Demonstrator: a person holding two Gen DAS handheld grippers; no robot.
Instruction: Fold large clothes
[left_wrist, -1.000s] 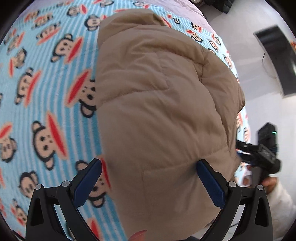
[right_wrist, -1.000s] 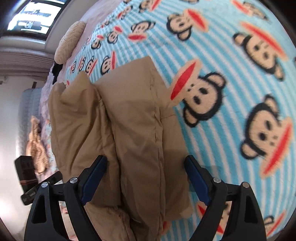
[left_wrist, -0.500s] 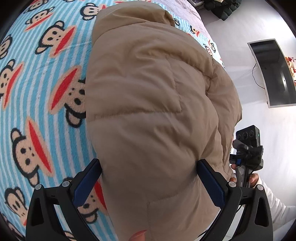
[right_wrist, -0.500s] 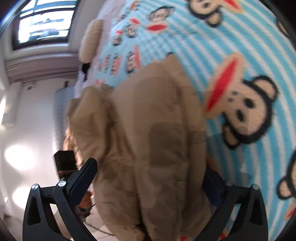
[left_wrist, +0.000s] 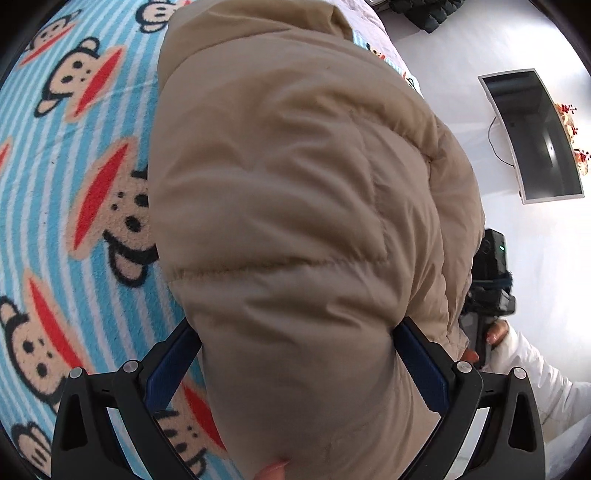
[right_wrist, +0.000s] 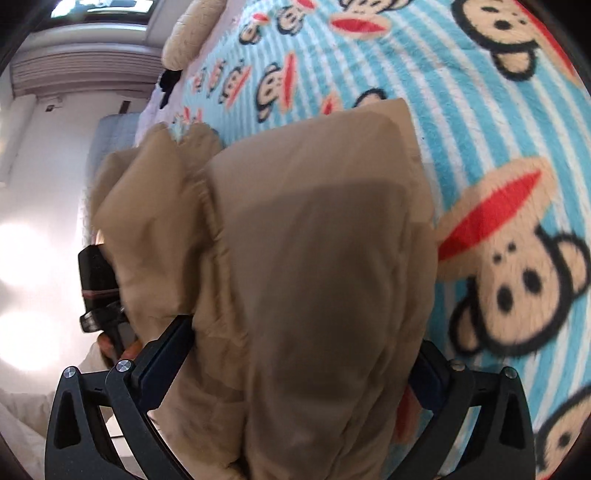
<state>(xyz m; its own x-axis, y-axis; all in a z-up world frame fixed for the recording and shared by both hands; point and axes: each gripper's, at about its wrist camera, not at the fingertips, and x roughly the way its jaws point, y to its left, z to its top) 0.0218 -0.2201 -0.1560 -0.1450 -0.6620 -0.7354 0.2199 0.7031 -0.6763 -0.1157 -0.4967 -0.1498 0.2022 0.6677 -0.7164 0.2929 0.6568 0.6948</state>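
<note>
A tan puffer jacket (left_wrist: 295, 221) lies folded on a blue striped monkey-print blanket (left_wrist: 74, 166). My left gripper (left_wrist: 295, 354) is open, its jaws wide on either side of the jacket's near bulging end, fabric filling the gap. The jacket (right_wrist: 314, 277) fills the right wrist view too. My right gripper (right_wrist: 303, 354) is open with its jaws straddling the jacket's near end; the right finger is partly hidden by fabric. Each view shows the other gripper at the jacket's far side.
The blanket (right_wrist: 480, 92) covers a bed. A dark monitor (left_wrist: 535, 136) lies on the white floor beside the bed. A beige knitted pillow (right_wrist: 188, 40) sits at the bed's far end near a window. The bed edge runs just past the jacket.
Both grippers have moved in closer over the jacket, so its near end now bulges between the open jaws. The jacket looks bunched higher than a second ago.
</note>
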